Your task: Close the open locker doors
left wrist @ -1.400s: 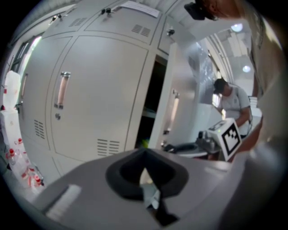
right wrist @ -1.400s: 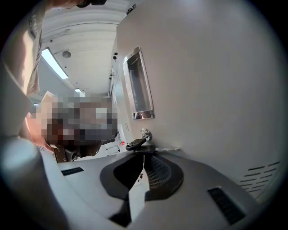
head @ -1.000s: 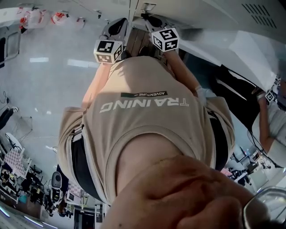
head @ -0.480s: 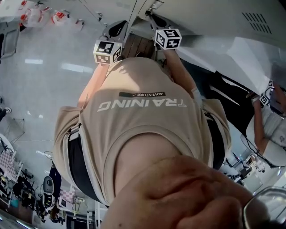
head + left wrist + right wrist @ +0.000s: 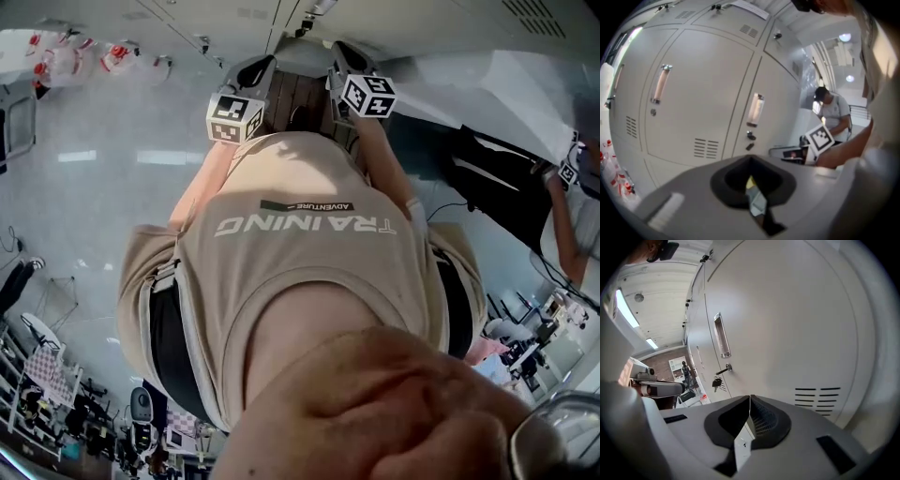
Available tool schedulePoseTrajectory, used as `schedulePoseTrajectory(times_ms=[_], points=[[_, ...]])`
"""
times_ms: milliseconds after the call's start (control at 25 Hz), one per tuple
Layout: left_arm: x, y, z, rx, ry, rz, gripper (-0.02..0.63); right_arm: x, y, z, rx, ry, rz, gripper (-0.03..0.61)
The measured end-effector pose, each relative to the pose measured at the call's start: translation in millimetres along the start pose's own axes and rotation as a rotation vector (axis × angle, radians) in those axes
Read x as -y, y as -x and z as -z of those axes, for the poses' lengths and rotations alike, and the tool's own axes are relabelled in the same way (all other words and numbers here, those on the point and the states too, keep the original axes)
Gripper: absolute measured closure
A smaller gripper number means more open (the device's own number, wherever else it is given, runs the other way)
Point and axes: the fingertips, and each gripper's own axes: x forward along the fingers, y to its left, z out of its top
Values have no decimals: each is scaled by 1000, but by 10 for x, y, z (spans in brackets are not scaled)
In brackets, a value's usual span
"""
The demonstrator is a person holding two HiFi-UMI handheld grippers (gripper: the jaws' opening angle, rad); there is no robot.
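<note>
Grey locker door [image 5: 787, 324] is filling the right gripper view's centre; you are holding the right tongs [image 5: 748, 420] and left tongs [image 5: 752, 190] pinched together, empty, probably for pushing rather than gripping.

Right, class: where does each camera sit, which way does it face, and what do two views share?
Head view: on the person's head, facing steeply down over the beige shirt to the left marker cube and right marker cube.
Left gripper view: on the left gripper, jaws together, facing closed locker doors; a forearm shows at right.
Right gripper view: on the right gripper, jaws together, close to a locker door with a key in its lock.
Shared: head and left gripper views both show the right marker cube.
</note>
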Motion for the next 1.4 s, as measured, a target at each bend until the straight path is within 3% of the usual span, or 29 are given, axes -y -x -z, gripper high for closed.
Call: schedulePoseTrajectory(times_ms=[280, 640, 960, 1160, 1400], points=[[468, -165, 160, -38, -63, 174, 618, 118, 714, 280, 20, 18, 127, 563], [1234, -244, 325, -77, -134, 256, 618, 544, 1654, 898, -19, 15, 246, 563], [1821, -327, 677, -158, -150, 234, 618, 1012, 2204, 1500, -121, 59, 262, 563], [2029, -322, 825, -201, -140, 175, 618, 1259, 2401, 1986, -206, 5, 235, 563], [2119, -223, 988, -238, -120, 96, 618, 1314, 2316, 2220, -239, 6, 157, 563]])
